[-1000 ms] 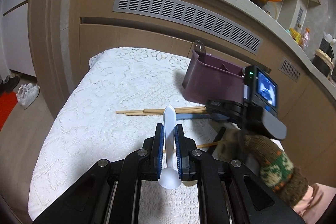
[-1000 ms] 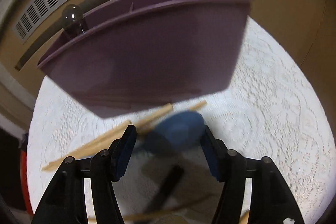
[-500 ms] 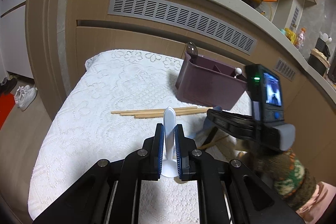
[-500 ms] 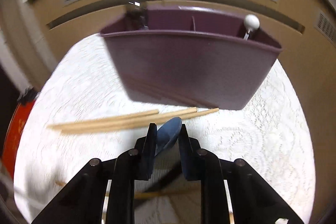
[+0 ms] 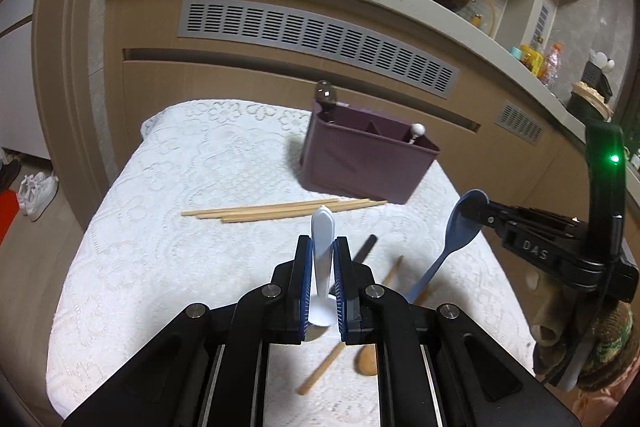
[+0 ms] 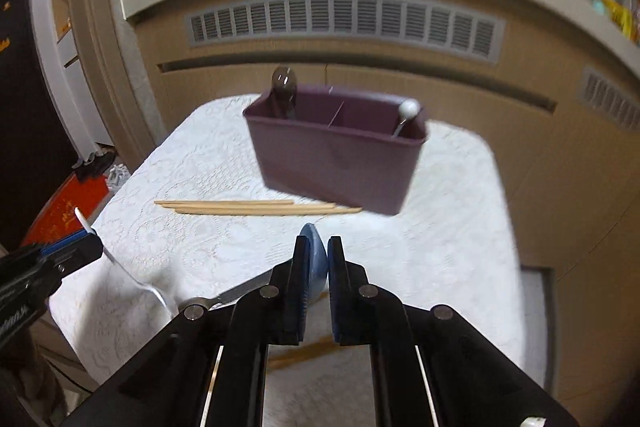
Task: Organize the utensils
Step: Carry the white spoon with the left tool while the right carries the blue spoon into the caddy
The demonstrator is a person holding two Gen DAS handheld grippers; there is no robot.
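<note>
"DAS" in pale letters on side of right gripper point(image 5: 476, 209).

We see dim, warm indoor light — soft shadows under the purple organizer point(image 5: 366, 163). The right wrist view smears with motion blur; fisheye edges bend and darken.

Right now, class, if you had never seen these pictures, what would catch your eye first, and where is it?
Each gripper grips a spoon above the white lace cloth: the left gripper is shut on a white spoon in the foreground, and the right gripper is shut on a blue spoon at the right. Behind them stands a purple organizer, with wooden chopsticks lying in front of it.
</note>
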